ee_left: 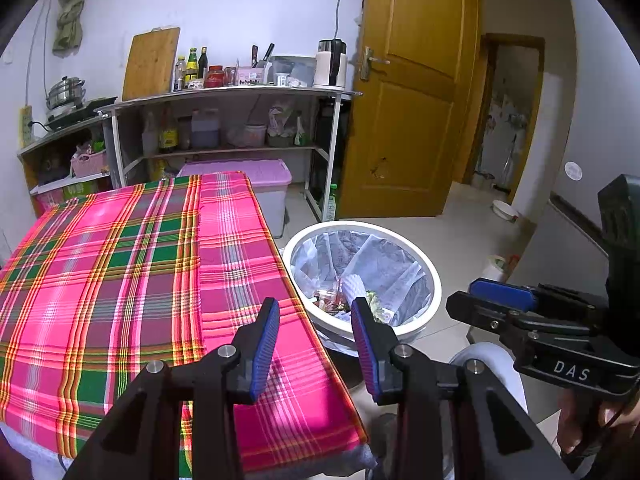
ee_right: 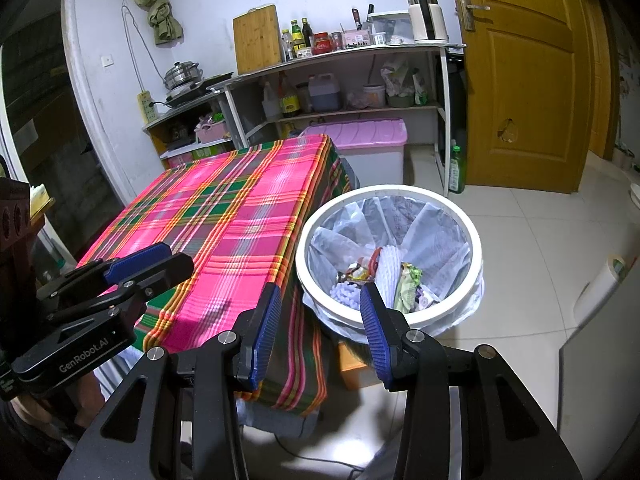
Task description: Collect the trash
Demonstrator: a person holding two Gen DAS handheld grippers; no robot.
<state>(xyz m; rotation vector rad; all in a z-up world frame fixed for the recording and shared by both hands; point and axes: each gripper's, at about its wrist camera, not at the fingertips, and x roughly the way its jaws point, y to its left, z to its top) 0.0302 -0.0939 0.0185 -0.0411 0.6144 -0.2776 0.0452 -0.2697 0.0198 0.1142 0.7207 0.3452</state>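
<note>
A white round trash bin [ee_left: 434,280] with a clear liner stands on the floor by the table's right edge; it also shows in the right wrist view [ee_right: 476,240]. Inside lie wrappers and white foam netting [ee_right: 388,270], also seen in the left wrist view [ee_left: 356,286]. My left gripper [ee_left: 314,312] is open and empty over the table's right edge. My right gripper [ee_right: 318,296] is open and empty between table and bin. Each gripper shows in the other's view: the right one [ee_left: 496,300], the left one [ee_right: 148,260].
The table wears a pink and green plaid cloth [ee_left: 140,264]. Behind it stand a metal shelf with bottles [ee_left: 224,92] and a pink-lidded storage box [ee_left: 256,176]. A wooden door [ee_left: 404,92] is at the right. A tape roll [ee_right: 604,280] lies on the tiled floor.
</note>
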